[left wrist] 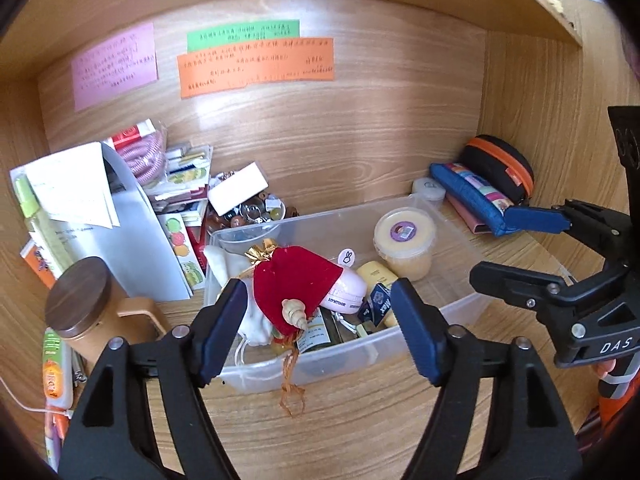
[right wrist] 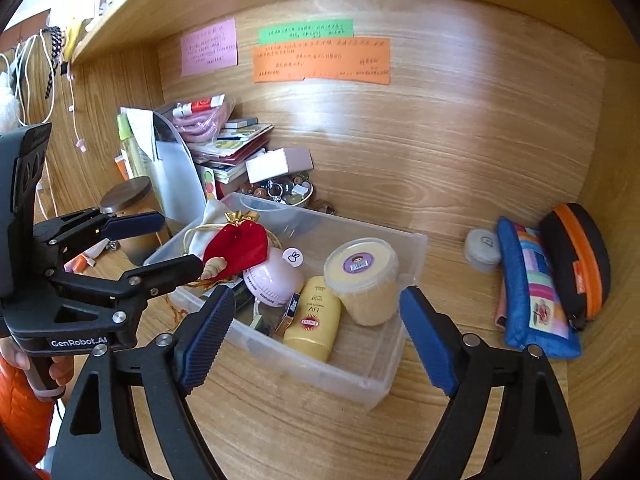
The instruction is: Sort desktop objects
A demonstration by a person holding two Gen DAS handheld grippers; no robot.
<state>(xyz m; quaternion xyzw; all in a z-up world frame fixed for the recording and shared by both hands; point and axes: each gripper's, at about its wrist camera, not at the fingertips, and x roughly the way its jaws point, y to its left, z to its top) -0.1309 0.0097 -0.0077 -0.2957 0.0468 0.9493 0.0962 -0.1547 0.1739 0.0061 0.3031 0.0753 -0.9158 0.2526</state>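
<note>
Hovering open tongs (left wrist: 320,326), clear bin (left wrist: 460,304), red pouch (left wrist: 294,294)

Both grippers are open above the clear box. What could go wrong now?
1. The red pouch lies heaped over the clear box's front rim, its gold cord trailing onto the desk; it might slide out.
2. The left gripper, open, could snag that cord.
3. The box looks crowded, so the yellow tub may tip.

- A clear plastic bin (right wrist: 372,376) sits on the desk (right wrist: 320,440).
- In it: a velvet pouch (right wrist: 236,246) left, a lidded tub (right wrist: 362,276) right, a sunscreen bottle (right wrist: 314,320) in front.
- Two zip pouches (right wrist: 536,296) lie to its right.
</note>
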